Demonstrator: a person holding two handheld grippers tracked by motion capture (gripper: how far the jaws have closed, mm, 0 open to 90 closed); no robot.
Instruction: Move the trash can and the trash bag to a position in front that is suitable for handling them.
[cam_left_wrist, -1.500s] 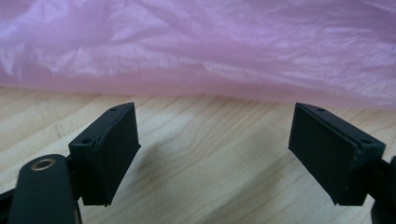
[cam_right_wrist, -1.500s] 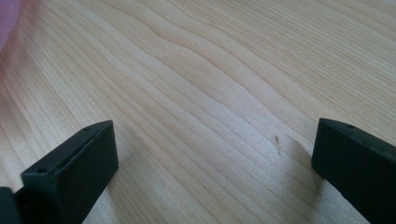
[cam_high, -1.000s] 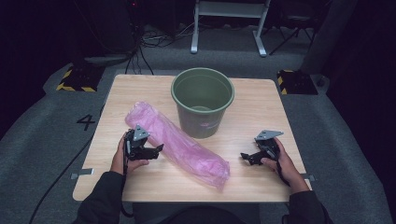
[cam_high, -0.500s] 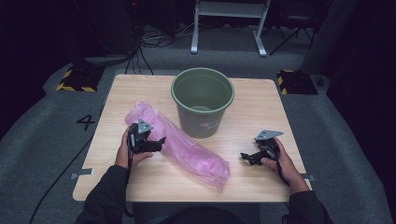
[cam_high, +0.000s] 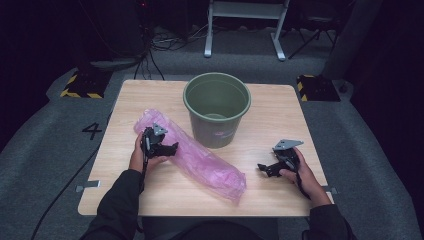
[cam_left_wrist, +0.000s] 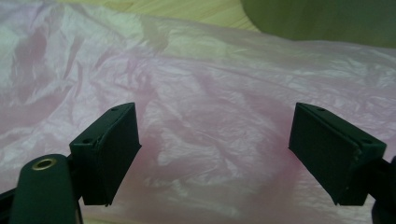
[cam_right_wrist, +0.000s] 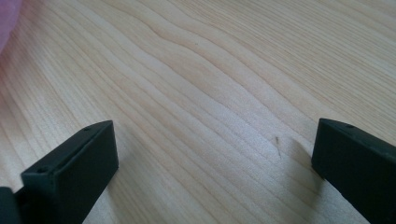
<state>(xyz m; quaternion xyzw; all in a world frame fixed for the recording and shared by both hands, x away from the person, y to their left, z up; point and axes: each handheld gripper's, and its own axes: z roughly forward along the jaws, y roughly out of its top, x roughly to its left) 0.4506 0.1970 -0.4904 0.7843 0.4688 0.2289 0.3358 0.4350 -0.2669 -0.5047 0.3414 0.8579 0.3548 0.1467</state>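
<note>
Left tongs (cam_left_wrist: 215, 154) open over pink bag (cam_high: 200, 157) | right tongs (cam_high: 267, 169) open, empty | we may pinch too little bag; it slips | bucket (cam_high: 217, 107) at 12 o'clock may tip

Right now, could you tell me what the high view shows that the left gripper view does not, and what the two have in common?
High view alone: the whole green bucket standing upright on the wooden table, both hands, and the right claw open over bare wood, apart from the bag. Left gripper view alone: the crinkles of the pink plastic bag close up between the left claw's open jaws. Shared: bag, left claw, bucket wall, table.
</note>
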